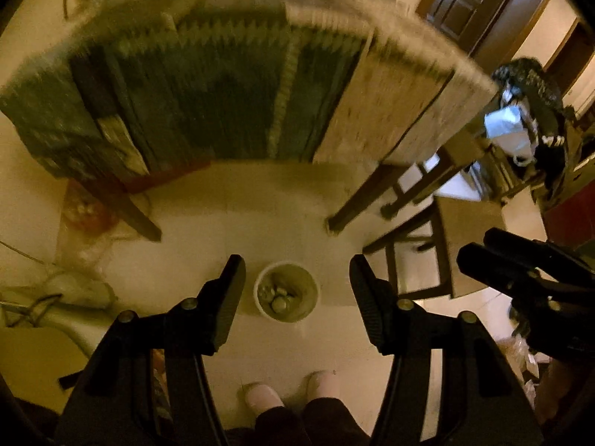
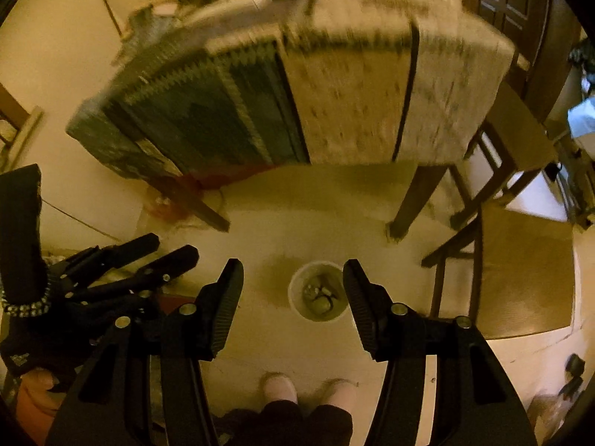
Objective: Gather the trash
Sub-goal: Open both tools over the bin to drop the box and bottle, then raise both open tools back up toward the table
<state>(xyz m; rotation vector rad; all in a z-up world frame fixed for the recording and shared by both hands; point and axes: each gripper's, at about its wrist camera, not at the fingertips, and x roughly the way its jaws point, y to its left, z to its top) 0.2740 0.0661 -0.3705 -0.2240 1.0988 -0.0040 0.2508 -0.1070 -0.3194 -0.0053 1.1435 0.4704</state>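
Both the left gripper (image 1: 297,290) and the right gripper (image 2: 293,290) hang with jaws apart and empty, high over the person's slippers (image 1: 264,396). The trash (image 1: 279,297) lies in the small white bin (image 1: 310,310) on the floor just beyond. A careless foot could tip the bin, and the table (image 1: 390,122) edge beyond could catch a gripper.

Motion blur smears the bench cloth (image 1: 230,85) and the clutter above it. The bits inside the bin (image 1: 286,291) are too small to name. The person's shoes (image 2: 279,388) are cut off below.
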